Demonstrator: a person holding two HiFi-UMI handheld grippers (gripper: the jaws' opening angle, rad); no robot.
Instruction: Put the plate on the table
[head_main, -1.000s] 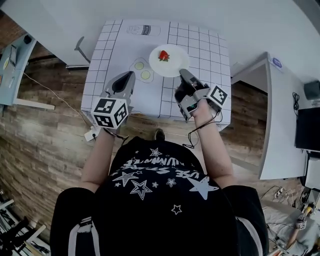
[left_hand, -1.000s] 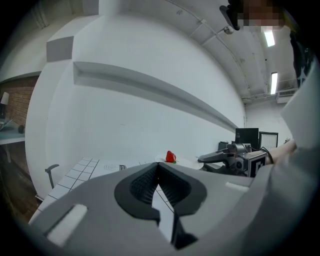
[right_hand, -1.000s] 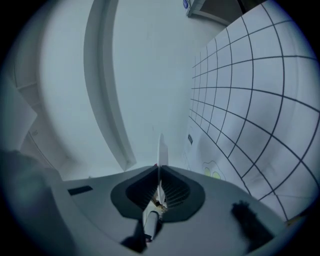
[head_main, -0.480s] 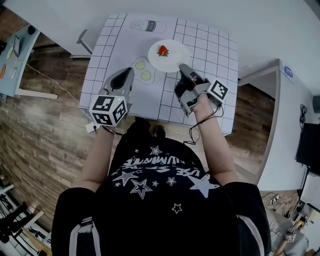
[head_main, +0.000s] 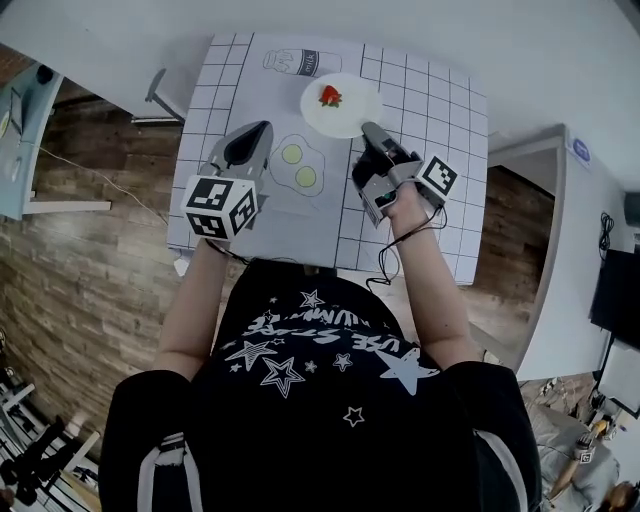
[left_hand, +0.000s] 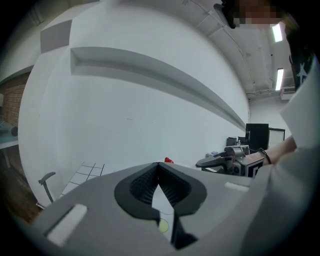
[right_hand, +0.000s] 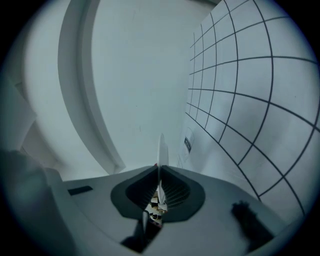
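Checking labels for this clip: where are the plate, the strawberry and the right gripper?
plate (head_main: 352, 108), head view, bare white surface near its middle.
strawberry (head_main: 329, 96), head view, its red body.
right gripper (head_main: 367, 129), head view, fingertips closed on the plate's rim.

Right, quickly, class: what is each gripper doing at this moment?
Left gripper: closed, holding nothing.
Right gripper: closed on the rim of the plate.
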